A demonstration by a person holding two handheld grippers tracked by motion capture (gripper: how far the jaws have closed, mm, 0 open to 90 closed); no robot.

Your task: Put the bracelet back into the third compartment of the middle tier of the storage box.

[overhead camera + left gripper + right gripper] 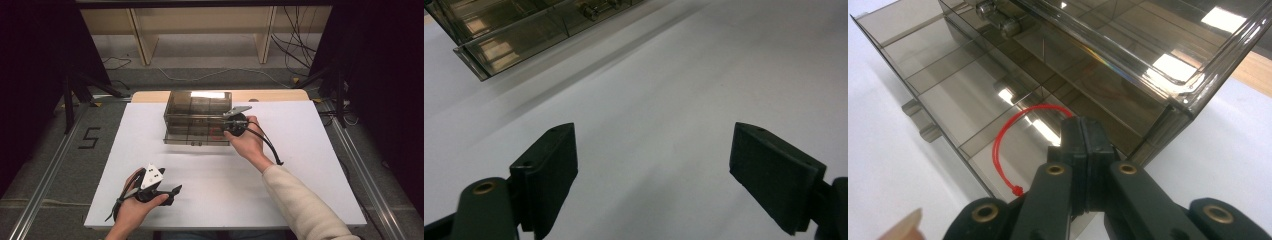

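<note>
A smoky clear drawer box stands at the far middle of the white table. Its bottom drawer is pulled out toward me. My right gripper is at the drawer's right end, shut on a thin red cord loop. In the right gripper view the closed jaws pinch the red cord loop, which curves down to a knot inside a drawer compartment. My left gripper rests low near the table's front left, open and holding nothing. The left gripper view shows its fingers wide apart over bare table.
The drawer has several dividers and small front knobs. Wooden shelving legs and loose cables lie beyond the table. Metal rails run along both sides on the floor. A fingertip shows at the bottom left of the right gripper view.
</note>
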